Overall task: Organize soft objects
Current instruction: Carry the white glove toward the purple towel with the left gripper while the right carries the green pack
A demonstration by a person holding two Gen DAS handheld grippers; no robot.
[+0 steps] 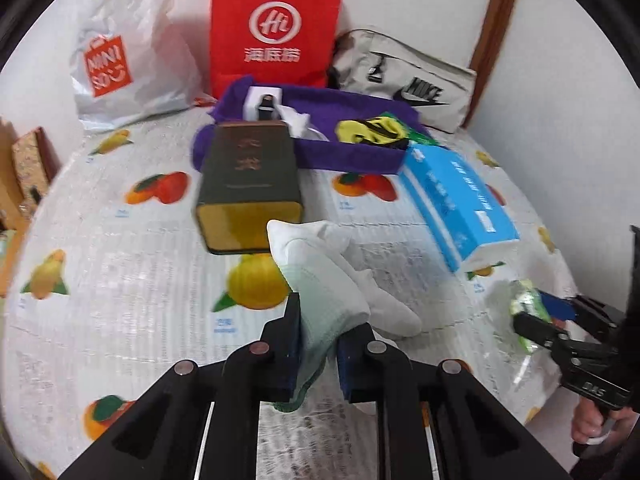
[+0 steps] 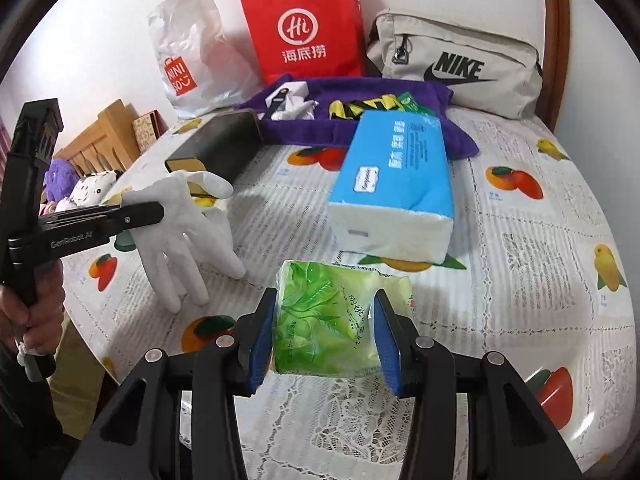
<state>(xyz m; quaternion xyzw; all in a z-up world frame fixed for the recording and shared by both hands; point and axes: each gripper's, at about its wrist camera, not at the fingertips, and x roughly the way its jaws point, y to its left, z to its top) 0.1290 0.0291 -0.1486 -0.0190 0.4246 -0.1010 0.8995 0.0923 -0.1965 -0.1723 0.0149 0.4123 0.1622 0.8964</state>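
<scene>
Left wrist view: white glove, frame centre, clamped in left gripper; green tissue pack, lower centre, clamped in right gripper. Neither yet placed; purple tray, upper centre, partly filled.

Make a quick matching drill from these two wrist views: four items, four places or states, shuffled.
1. white glove
2. green tissue pack
3. blue tissue pack
4. dark tin

A. lying free on the tablecloth
B. clamped in the right gripper
C. clamped in the left gripper
D. partly resting on the purple towel

Pairs: 1-C, 2-B, 3-A, 4-D
</scene>
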